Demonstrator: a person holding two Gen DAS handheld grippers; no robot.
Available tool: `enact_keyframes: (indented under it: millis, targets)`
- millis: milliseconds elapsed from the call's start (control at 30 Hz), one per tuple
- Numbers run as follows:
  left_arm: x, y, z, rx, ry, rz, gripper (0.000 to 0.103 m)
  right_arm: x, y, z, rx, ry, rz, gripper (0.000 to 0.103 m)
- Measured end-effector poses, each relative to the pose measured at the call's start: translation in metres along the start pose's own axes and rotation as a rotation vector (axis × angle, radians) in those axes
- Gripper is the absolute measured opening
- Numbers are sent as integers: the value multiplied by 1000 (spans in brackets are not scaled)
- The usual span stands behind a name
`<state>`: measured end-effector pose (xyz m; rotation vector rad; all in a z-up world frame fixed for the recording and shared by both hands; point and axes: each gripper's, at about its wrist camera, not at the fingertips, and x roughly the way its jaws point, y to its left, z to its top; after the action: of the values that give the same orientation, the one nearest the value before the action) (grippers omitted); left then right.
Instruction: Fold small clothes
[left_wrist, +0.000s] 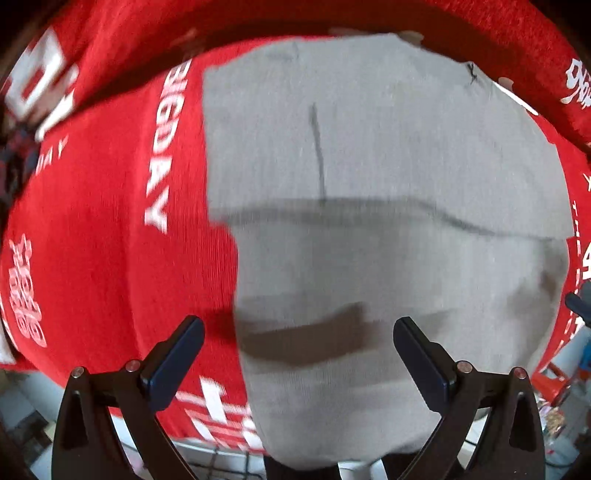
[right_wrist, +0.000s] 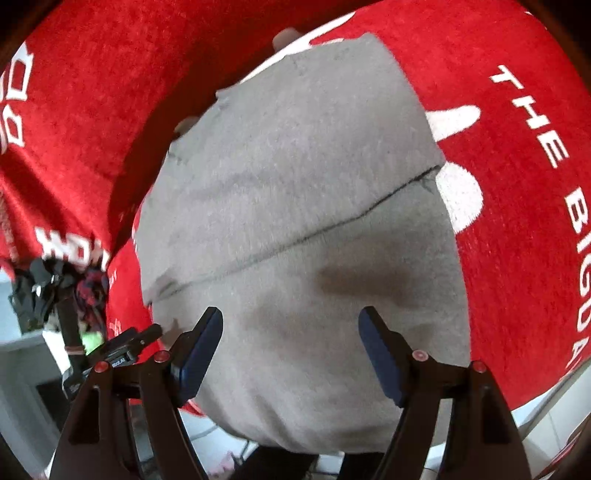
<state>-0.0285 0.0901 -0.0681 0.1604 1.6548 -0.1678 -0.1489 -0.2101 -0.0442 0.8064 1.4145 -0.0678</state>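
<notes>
Nearest to the left wrist camera is the left gripper (left_wrist: 298, 345), its jaws wide apart and holding nothing. Below them lies a grey garment (left_wrist: 369, 147), spread flat on a red cloth (left_wrist: 103, 221) with white printed letters that covers the bench. One layer of the grey fabric is folded over another — its edge makes a dark line across the middle of the garment. A short dark seam runs down the upper layer to this line. The lower end of the garment hangs over the near edge of the bench. This picture is a little blurred.

In the right wrist view the right gripper (right_wrist: 291, 347) also has its jaws apart, with nothing between them. The grey garment (right_wrist: 295, 166) lies under them on the red cloth (right_wrist: 517, 221) — the fold line goes diagonally across it, and the knit surface looks smooth, with few wrinkles. At the left edge, part of the left gripper (right_wrist: 125, 343) is visible.
</notes>
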Motion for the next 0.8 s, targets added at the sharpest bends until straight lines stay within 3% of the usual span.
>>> enact_keyframes:
  millis: [267, 467, 633, 800]
  targets:
    - [20, 7, -86, -98, 75, -17, 103, 21, -34, -32, -118, 222, 49, 79]
    - [40, 13, -137, -139, 141, -48, 103, 37, -68, -90, -119, 370, 64, 79]
    - [59, 12, -172, -138, 170, -104, 103, 54, -98, -128, -82, 399, -9, 79]
    - [83, 10, -198, -112, 168, -149, 103, 70, -118, -153, -85, 361, -71, 79]
